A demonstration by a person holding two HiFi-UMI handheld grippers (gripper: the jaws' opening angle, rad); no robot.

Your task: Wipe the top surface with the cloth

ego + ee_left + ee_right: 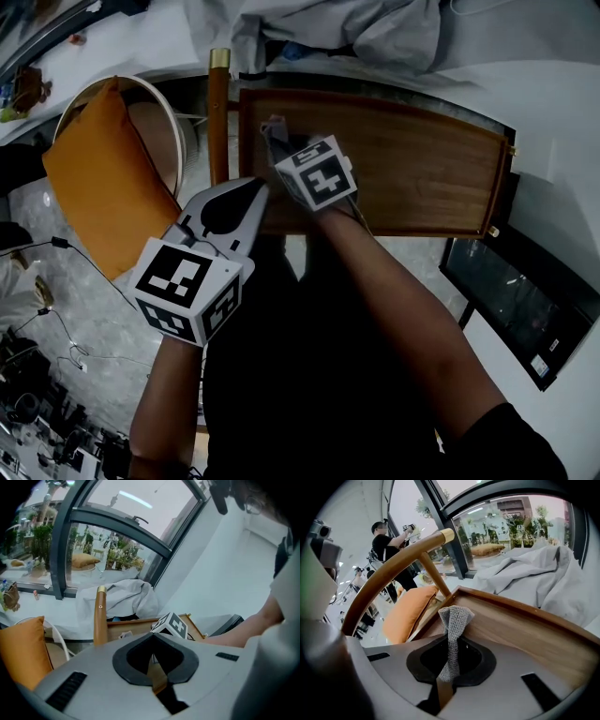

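Observation:
The wooden top (422,169) is a brown board with a raised rim. My right gripper (277,142) hovers over its left end, shut on a grey knitted cloth (273,125). In the right gripper view the cloth (453,620) stands up bunched between the jaws of the right gripper (450,641), just above the board (520,630). My left gripper (251,190) is by the board's near left corner, jaws shut together with nothing between them. In the left gripper view, the left gripper (153,638) points toward the right gripper's marker cube (172,625).
A wooden chair with an orange cushion (103,178) stands left of the board, its post (218,112) close to the board's corner. Grey fabric (356,33) is heaped on the sill behind. A black device (516,291) sits low at the right. A person (391,550) stands far off.

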